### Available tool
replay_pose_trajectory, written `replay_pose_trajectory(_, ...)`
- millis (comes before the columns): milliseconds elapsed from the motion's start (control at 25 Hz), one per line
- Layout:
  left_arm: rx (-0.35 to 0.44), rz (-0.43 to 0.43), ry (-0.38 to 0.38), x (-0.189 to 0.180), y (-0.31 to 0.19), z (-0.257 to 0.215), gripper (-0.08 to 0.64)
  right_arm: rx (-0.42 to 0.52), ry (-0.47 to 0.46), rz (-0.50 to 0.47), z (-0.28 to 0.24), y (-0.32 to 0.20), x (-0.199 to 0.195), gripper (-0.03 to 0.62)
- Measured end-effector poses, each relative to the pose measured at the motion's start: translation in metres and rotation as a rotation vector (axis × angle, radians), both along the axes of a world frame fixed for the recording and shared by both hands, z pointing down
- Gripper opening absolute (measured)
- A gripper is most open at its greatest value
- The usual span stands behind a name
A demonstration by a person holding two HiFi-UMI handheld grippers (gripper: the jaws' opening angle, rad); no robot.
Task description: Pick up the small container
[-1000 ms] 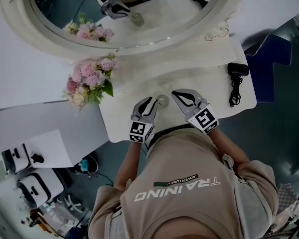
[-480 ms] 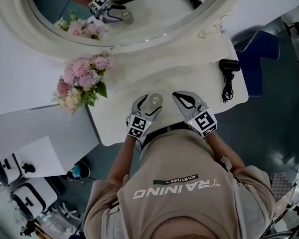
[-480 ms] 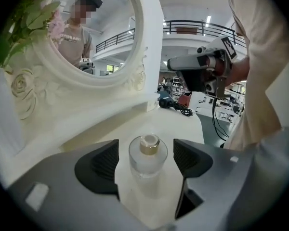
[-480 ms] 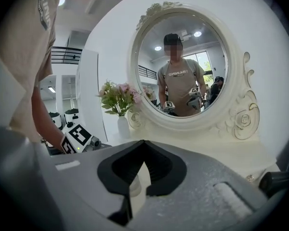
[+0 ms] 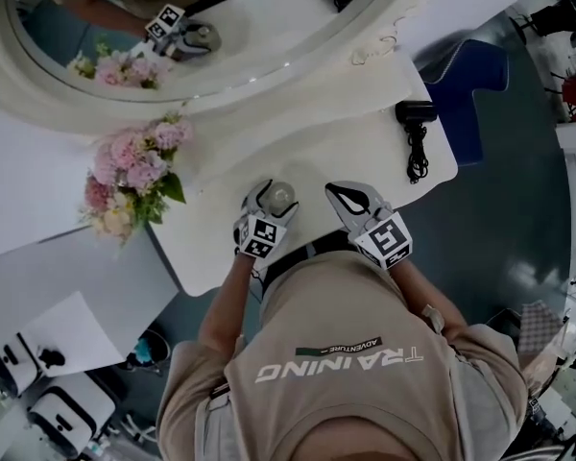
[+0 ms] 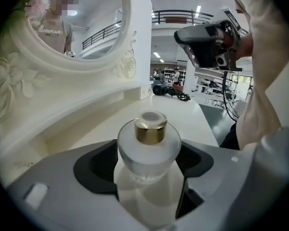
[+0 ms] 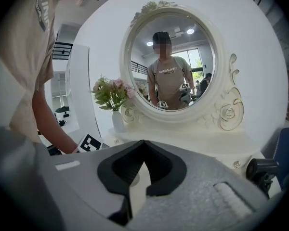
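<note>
My left tongs (image 5: 269, 203) just opened wide. Small bottle (image 6: 149, 148) stands between pads (image 6: 94, 170), untouched, right before mirror (image 5: 269, 27). Centre on fat body, squeeze gently - looks slippery. Right tongs (image 7: 142, 153) clenched, empty.

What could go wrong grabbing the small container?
The jaws of the left gripper have just been opening and straddle the small container without pressing. Its round frosted body could squirt out if they close off-centre. One jaw touching first could tip it on the table. The shut right gripper hovers close and might clip it on lift.
</note>
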State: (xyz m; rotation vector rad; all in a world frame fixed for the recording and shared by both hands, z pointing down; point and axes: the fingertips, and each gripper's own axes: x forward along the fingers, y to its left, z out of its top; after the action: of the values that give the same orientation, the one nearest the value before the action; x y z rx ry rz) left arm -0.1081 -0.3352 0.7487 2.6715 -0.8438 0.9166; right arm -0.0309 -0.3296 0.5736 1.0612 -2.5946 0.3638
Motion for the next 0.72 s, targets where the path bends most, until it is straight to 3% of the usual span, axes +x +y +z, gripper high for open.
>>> replay_pose_trajectory(280,-0.009,0.035,0.006,0.021,-0.007,0.01,0.382,-0.029,-0.01,0.02,0.003,0.001,0.001,0.003)
replay_pose_trajectory(720,0.039,0.037,0.035,0.028,-0.015,0.011,0.347,-0.043,0.001,0.053,0.011,0.001,0.009,0.003)
